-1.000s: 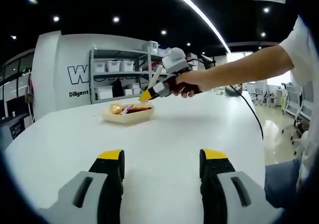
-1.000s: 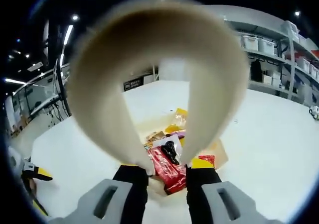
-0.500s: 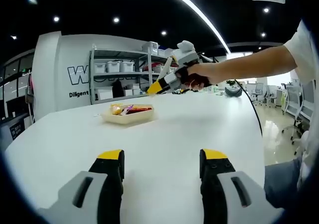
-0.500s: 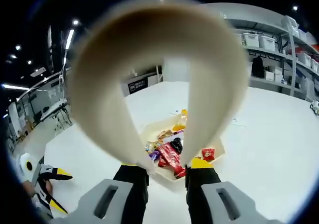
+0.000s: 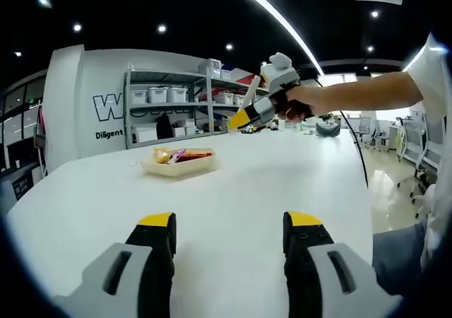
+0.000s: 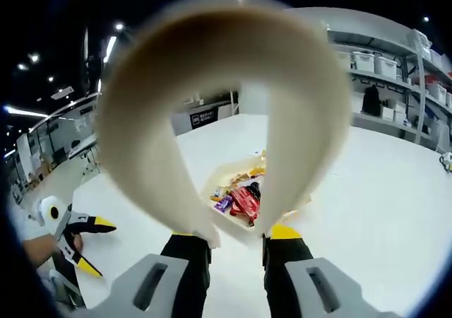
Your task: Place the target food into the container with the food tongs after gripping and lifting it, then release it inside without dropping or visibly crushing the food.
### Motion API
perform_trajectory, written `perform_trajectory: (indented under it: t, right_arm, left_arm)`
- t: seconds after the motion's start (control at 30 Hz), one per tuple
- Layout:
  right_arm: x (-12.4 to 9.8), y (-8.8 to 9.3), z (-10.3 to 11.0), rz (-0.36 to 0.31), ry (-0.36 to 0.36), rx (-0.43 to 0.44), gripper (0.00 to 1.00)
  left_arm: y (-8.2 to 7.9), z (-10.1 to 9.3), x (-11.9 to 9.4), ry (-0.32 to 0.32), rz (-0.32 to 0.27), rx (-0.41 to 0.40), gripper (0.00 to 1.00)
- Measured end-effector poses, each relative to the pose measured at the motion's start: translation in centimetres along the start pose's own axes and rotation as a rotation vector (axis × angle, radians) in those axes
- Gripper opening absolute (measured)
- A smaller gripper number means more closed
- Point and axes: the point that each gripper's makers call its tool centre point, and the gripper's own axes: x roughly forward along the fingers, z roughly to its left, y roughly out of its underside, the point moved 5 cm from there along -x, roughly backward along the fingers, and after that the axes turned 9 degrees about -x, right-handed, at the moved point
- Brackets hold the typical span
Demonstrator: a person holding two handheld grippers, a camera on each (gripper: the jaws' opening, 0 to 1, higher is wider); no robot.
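Right gripper view: right gripper (image 6: 236, 239) clamped on cream food tongs (image 6: 226, 85), arms looping up from the jaws; tray (image 6: 236, 226) of wrapped snacks (image 6: 244, 199) on white table (image 6: 367, 212) just beyond the tips, not touched. Left gripper view: left gripper (image 5: 229, 230) spread open, holding nothing, low over table; tray well ahead, slightly left.

Right gripper (image 6: 236, 239): jaws clamp cream food tongs (image 6: 226, 71), looped overhead. Beyond: tray (image 6: 236, 222) of wrapped snacks (image 6: 244, 199) on white surface (image 6: 367, 212). Left gripper (image 6: 74, 244), jaws apart, at lower left.
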Motion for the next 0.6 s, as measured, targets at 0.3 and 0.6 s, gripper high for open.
perform_trajectory:
  t: [0.3, 0.6]
  right_arm:
    - [-1.4, 1.1, 0.7, 0.000, -0.026, 0.006, 0.23]
    - [-2.2, 2.5, 1.6, 0.013, -0.046, -0.001, 0.23]
  left_arm:
    - [0.1, 0.0, 0.0, 0.001, 0.007, -0.002, 0.60]
    - [0.1, 0.0, 0.1, 0.005, 0.010, -0.003, 0.60]
